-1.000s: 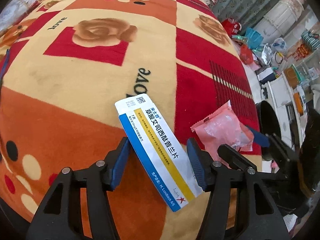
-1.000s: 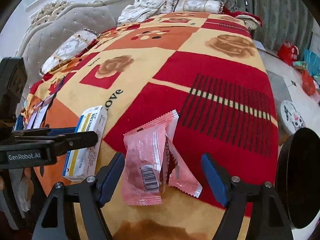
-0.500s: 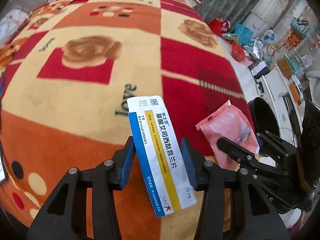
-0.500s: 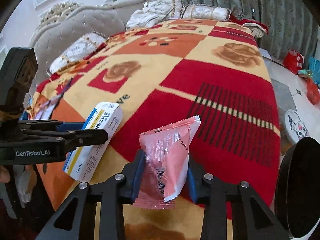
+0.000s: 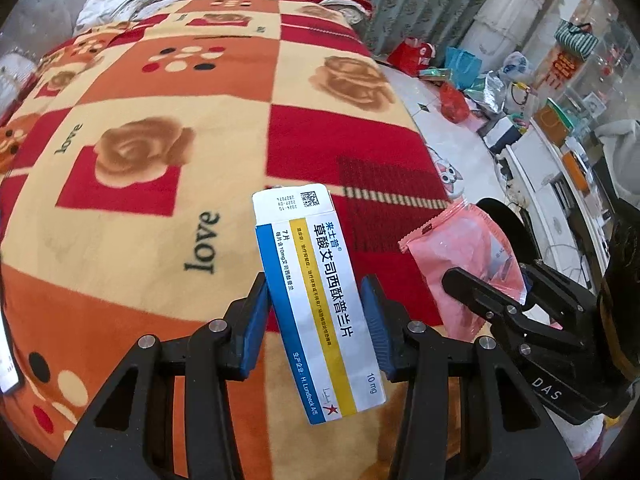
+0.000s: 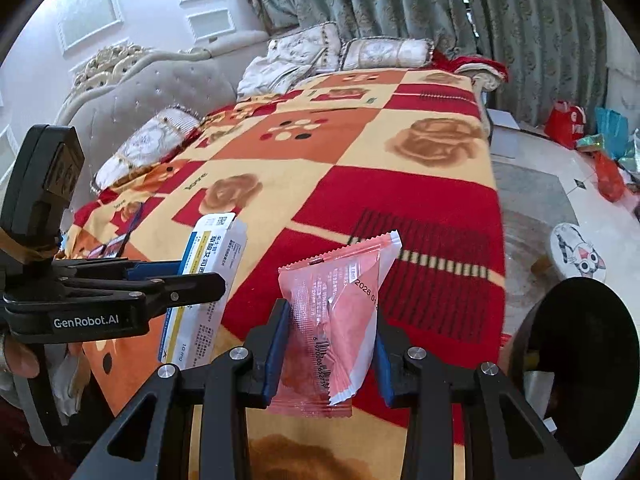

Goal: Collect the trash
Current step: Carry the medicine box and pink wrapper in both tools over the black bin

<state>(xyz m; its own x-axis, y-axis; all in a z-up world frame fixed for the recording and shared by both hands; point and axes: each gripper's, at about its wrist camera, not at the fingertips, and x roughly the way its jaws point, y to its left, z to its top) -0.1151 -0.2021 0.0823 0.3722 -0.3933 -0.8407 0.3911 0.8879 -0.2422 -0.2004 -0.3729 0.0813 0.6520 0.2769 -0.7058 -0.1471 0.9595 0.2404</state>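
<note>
**Left-wrist view: both grippers hold trash above the blanket**

Left-wrist view first: the left gripper (image 5: pixel 316 320) has its blue pads pressed on the long sides of a white medicine box (image 5: pixel 316 300) with blue and yellow stripes, held clear of the patterned blanket (image 5: pixel 160 208). Its jaws have just closed in on the box and now sit part-way closed against it. To the right, the right gripper (image 6: pixel 330 344) pinches a pink wrapper (image 6: pixel 340 320), crumpled between nearly closed jaws that have just been closing on it, and lifted off the bed. Farther right, a black round bin (image 6: pixel 580 360) stands near the bed's edge on the floor.
</note>
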